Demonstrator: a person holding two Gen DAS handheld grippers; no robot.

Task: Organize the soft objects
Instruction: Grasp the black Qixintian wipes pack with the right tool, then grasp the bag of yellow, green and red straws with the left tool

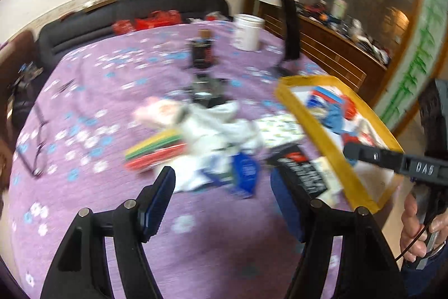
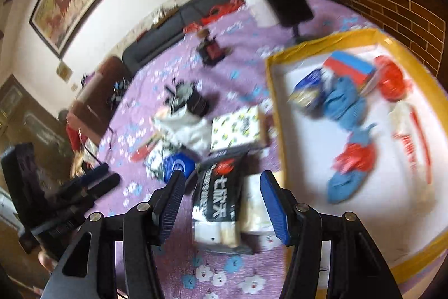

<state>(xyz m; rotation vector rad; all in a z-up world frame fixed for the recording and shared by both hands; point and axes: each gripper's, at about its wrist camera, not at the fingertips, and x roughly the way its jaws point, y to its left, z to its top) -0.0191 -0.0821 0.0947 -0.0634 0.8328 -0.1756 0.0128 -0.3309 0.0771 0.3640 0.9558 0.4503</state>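
A heap of soft things lies on the purple flowered cloth (image 1: 112,91): white cloth (image 1: 215,131), a striped red, yellow and green piece (image 1: 156,150), a blue pack (image 1: 246,173) and a black packet with white lettering (image 2: 218,198). A yellow-rimmed tray (image 2: 275,102) holds blue cloth (image 2: 344,102), red pieces and white packs. My left gripper (image 1: 224,203) is open and empty, just short of the heap. My right gripper (image 2: 224,203) is open over the black packet, beside the tray's left rim. It also shows in the left wrist view (image 1: 392,159).
A white tub (image 1: 247,31), a dark bottle (image 1: 201,52) and a black stand (image 1: 291,30) are at the far side of the cloth. A patterned tissue pack (image 2: 238,128) lies by the tray. A dark sofa (image 1: 126,18) and a wooden cabinet (image 2: 392,4) lie beyond.
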